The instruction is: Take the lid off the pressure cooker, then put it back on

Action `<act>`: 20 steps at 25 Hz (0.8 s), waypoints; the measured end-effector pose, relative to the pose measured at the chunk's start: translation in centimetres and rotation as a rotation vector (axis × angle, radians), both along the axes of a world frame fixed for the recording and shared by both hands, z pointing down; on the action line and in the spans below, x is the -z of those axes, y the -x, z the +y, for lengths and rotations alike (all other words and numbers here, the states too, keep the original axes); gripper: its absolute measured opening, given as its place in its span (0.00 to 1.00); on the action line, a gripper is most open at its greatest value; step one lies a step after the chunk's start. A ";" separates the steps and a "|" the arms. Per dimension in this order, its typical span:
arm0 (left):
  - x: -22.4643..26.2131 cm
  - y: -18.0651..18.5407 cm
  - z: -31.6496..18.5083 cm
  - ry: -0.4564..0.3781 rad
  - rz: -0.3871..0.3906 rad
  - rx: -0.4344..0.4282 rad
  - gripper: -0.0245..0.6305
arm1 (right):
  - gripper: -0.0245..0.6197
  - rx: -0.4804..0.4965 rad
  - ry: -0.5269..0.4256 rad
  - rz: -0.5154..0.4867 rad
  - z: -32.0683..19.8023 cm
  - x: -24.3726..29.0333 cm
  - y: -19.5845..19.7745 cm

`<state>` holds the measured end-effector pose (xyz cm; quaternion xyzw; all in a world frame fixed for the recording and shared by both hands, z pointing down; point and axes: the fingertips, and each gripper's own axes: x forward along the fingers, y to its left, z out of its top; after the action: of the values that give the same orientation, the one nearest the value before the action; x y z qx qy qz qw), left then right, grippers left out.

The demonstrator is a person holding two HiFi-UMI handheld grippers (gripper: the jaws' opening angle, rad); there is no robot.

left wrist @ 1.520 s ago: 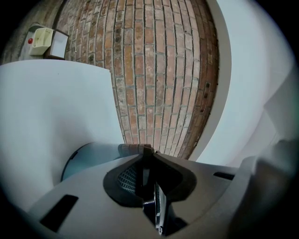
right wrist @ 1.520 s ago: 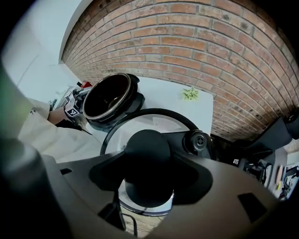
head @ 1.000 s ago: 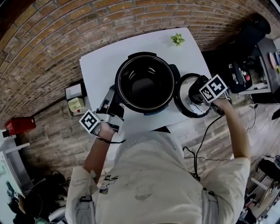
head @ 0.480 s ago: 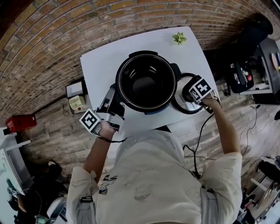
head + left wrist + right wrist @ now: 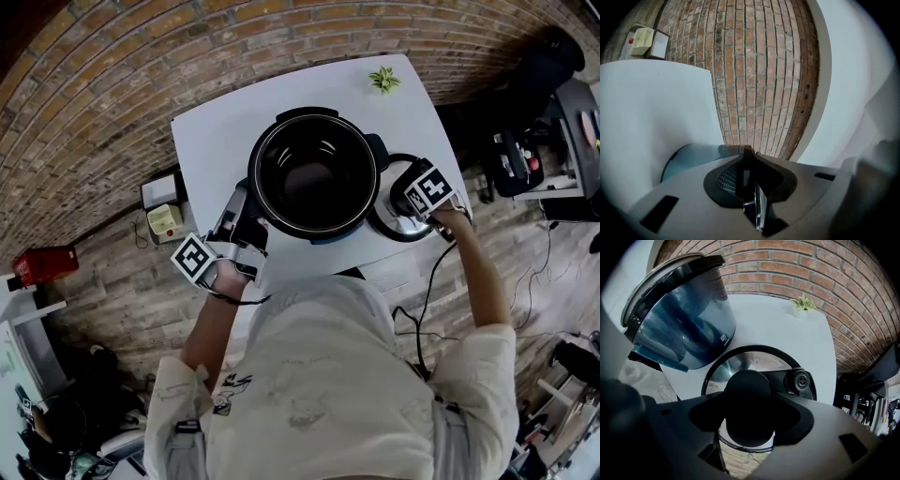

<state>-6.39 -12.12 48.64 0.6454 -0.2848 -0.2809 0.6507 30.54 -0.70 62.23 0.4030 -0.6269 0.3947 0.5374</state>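
Note:
The open pressure cooker (image 5: pixel 314 178) stands on the white table (image 5: pixel 216 141), its dark pot bare. Its lid (image 5: pixel 386 225) lies flat on the table just right of the cooker. My right gripper (image 5: pixel 414 202) points down onto the lid. In the right gripper view the black knob (image 5: pixel 747 404) fills the gap between the jaws, which are shut on it, above the lid's steel face (image 5: pixel 740 363). My left gripper (image 5: pixel 242 225) is at the cooker's left side, shut on its thin black side handle (image 5: pixel 746 174).
A small potted plant (image 5: pixel 382 82) sits at the table's far edge. A socket box (image 5: pixel 161 214) lies on the brick floor left of the table. A cable (image 5: pixel 427 291) runs down by my right arm. Dark equipment (image 5: pixel 525 159) stands to the right.
My right gripper has come down with the lid and in toward the cooker; the lid now rests on the table. The left gripper has stayed on the handle.

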 end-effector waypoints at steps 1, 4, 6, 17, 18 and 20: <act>0.0 0.0 0.0 0.001 0.001 0.000 0.14 | 0.50 -0.001 0.002 0.001 0.0 0.0 0.0; 0.0 0.0 -0.1 0.003 0.002 -0.002 0.14 | 0.50 0.002 0.000 0.002 0.0 0.0 0.0; -0.1 0.0 -0.1 0.003 0.001 -0.004 0.14 | 0.50 0.003 -0.005 0.001 0.0 -0.1 0.0; -0.2 -0.1 0.0 0.003 0.000 -0.009 0.14 | 0.50 0.004 -0.041 -0.016 0.0 0.0 -0.1; -0.3 -0.1 0.0 0.003 -0.001 -0.011 0.14 | 0.50 0.004 -0.045 -0.018 0.0 0.0 -0.1; -0.3 0.0 0.0 0.003 -0.004 -0.012 0.14 | 0.50 0.004 -0.047 -0.018 0.0 0.0 -0.1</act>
<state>-6.37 -12.13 48.91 0.6467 -0.2825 -0.2753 0.6528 30.61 -0.71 62.24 0.4107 -0.6417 0.3823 0.5229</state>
